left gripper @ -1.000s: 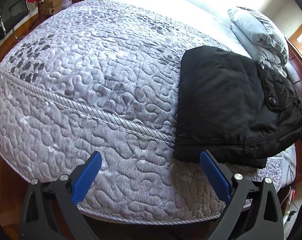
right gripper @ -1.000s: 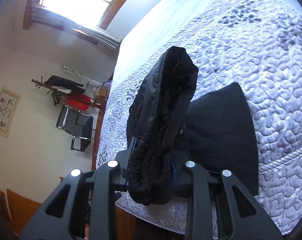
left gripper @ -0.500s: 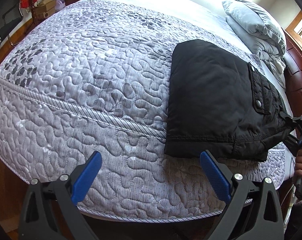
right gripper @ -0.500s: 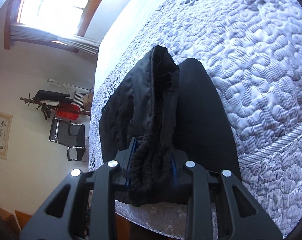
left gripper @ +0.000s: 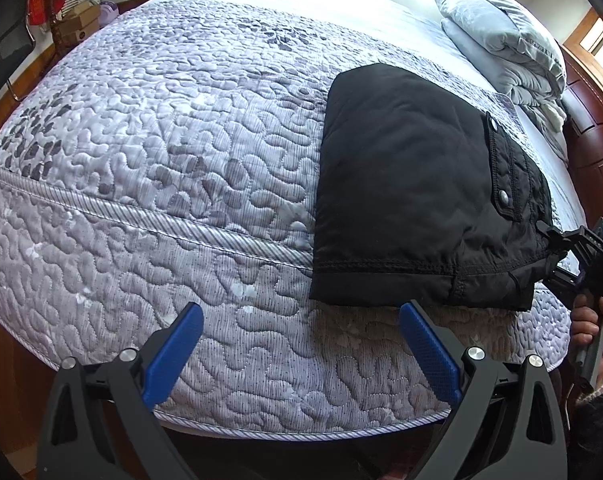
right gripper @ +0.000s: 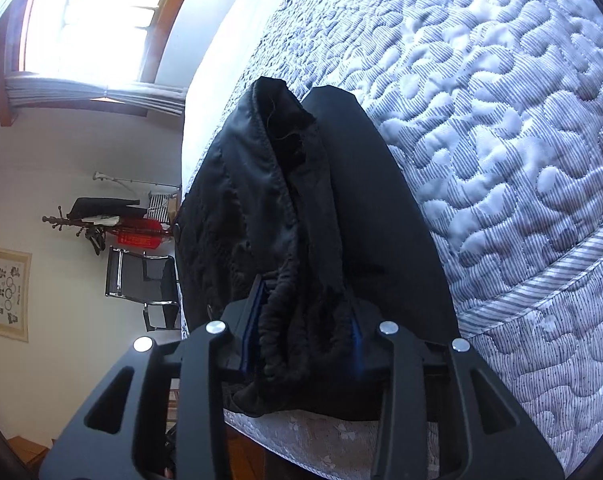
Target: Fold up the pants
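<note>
Here, in the left wrist view, the left gripper hangs over the quilted bedspread with its blue jaws spread wide and nothing between them. The folded black pants lie flat on the bed at about two o'clock from it, near the mattress edge. At three o'clock the right gripper meets the pants' waistband corner, a hand below it. A folded grey blanket sits at one o'clock.

In the right wrist view, the right gripper has the bunched elastic waistband between its pads; the jaws have just been opening, and the cloth sits loosely, seemingly clear of the left pad. A chair stands at nine o'clock.
</note>
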The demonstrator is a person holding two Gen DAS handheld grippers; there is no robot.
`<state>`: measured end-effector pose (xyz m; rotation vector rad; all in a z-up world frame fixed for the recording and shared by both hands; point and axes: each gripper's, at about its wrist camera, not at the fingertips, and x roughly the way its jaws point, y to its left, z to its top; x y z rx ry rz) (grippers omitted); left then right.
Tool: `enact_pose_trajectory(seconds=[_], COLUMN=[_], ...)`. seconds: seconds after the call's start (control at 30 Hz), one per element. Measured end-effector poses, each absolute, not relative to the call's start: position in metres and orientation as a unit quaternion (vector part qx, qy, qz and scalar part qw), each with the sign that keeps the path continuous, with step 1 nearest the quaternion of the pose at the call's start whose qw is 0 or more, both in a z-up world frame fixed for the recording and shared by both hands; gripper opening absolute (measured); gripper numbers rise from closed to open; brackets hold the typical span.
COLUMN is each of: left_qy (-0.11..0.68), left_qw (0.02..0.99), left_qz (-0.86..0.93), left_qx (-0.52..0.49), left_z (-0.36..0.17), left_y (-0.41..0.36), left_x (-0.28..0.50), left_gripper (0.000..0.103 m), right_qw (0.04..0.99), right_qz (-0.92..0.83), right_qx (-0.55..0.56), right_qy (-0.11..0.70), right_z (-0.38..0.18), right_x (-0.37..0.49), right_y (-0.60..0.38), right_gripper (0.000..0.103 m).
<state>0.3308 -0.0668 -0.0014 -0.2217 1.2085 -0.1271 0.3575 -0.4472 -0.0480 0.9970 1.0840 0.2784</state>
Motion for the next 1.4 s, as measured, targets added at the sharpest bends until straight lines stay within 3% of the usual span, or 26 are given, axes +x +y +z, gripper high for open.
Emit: enact_pose_trajectory(seconds=[0.17, 0.47, 0.6, 0.63, 0.73, 1.1, 1.4], left_qy=[0.567, 0.567, 0.568, 0.568, 0.568, 0.566, 0.566], left_qw=[0.816, 0.814, 0.814, 0.814, 0.815, 0.816, 0.815], left_qz=[-0.062, -0.069, -0.075, -0.075, -0.075, -0.080, -0.080], left_qx=[-0.099, -0.101, -0.095, -0.093, -0.088, -0.086, -0.090], left_z=[-0.001, 0.000, 0.001, 0.002, 0.002, 0.005, 0.005], left_y=[-0.070, -0.074, -0.078, -0.078, -0.079, -0.084, -0.083], left_x=[0.330, 0.330, 0.330, 0.330, 0.329, 0.330, 0.329], left_gripper=[0.099, 0.099, 0.099, 0.099, 0.099, 0.099, 0.099], right_qw=[0.742, 0.743, 0.749, 0.751, 0.749, 0.766, 0.760], right_qz=[0.122, 0.126, 0.118, 0.113, 0.114, 0.136, 0.113], right_qx=[0.443, 0.448, 0.436, 0.430, 0.426, 0.417, 0.415], right_qy=[0.489, 0.482, 0.485, 0.489, 0.494, 0.469, 0.487], right_z=[-0.035, -0.031, -0.033, -0.033, -0.032, 0.002, -0.016], right_x=[0.350, 0.318, 0.315, 0.316, 0.316, 0.309, 0.306], right_y=[-0.449, -0.456, -0.453, -0.452, -0.448, -0.445, -0.447], right_gripper=[0.058, 0.062, 0.049, 0.040, 0.034, 0.032, 0.031])
